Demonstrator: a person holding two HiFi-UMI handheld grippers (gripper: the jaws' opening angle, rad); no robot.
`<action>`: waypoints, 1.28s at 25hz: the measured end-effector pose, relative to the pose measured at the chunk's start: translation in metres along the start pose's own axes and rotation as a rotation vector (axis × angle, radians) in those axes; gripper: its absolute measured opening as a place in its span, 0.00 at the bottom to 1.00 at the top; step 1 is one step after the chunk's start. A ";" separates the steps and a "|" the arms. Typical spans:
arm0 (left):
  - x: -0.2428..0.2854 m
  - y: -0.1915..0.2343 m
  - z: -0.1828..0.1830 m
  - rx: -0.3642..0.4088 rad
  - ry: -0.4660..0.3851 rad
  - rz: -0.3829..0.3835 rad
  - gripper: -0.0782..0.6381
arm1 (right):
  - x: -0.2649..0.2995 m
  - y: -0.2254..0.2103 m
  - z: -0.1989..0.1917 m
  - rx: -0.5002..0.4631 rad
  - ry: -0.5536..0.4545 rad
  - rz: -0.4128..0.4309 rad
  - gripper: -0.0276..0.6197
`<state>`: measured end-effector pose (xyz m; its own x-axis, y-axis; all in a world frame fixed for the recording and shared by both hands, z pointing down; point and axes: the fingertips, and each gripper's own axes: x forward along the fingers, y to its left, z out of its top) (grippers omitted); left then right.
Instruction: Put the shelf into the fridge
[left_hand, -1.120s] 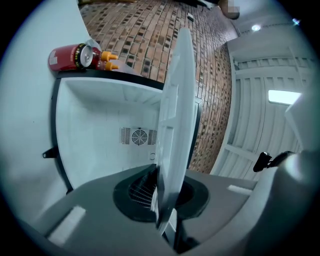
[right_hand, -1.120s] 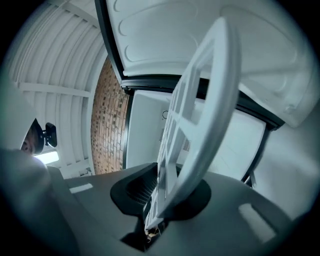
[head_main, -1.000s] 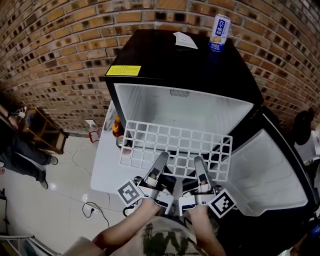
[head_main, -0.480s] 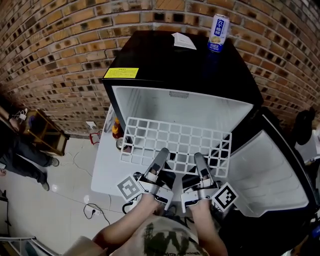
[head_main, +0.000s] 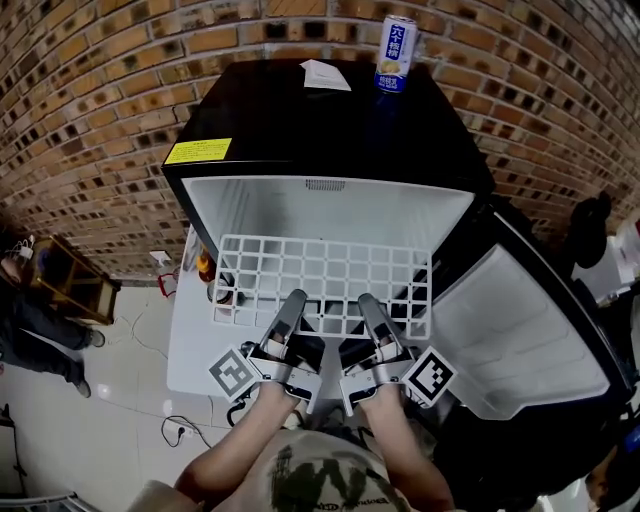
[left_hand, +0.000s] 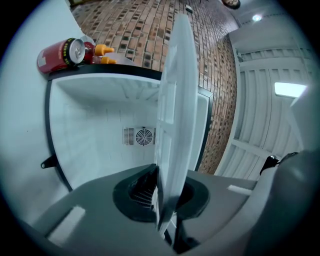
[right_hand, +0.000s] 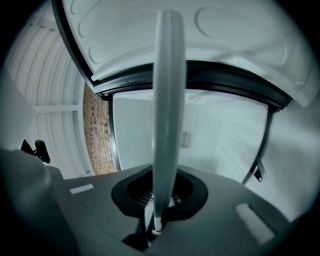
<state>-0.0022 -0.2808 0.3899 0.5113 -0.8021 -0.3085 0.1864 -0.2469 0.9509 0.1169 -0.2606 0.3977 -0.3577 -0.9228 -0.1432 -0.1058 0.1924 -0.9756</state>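
Because the shelf (head_main: 322, 270) has to slide in flat, I hold its near edge with both claws side by side. My left gripper (head_main: 292, 300) is clenched on the rim, and my right gripper (head_main: 366, 304), whose jaws have just been closing, pinches it too. The shelf is a white open grid, held level, its far edge at the mouth of the black fridge (head_main: 330, 120), whose door (head_main: 520, 340) stands wide on my right.

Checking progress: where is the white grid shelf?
Head view centre: the white grid shelf lies at the open black fridge's mouth, with the open fridge door to its right.
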 end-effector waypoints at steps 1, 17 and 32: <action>0.001 0.000 0.000 -0.001 -0.001 0.000 0.12 | 0.001 0.000 0.000 0.002 0.001 0.000 0.09; 0.010 0.000 0.002 0.009 0.011 0.011 0.12 | 0.012 -0.001 0.008 0.030 -0.005 -0.029 0.09; 0.036 -0.003 0.014 0.120 0.049 0.025 0.14 | 0.033 0.001 0.021 -0.041 -0.015 -0.050 0.09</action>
<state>0.0042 -0.3169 0.3763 0.5551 -0.7823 -0.2827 0.0731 -0.2926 0.9534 0.1250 -0.2980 0.3886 -0.3375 -0.9363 -0.0967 -0.1615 0.1588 -0.9740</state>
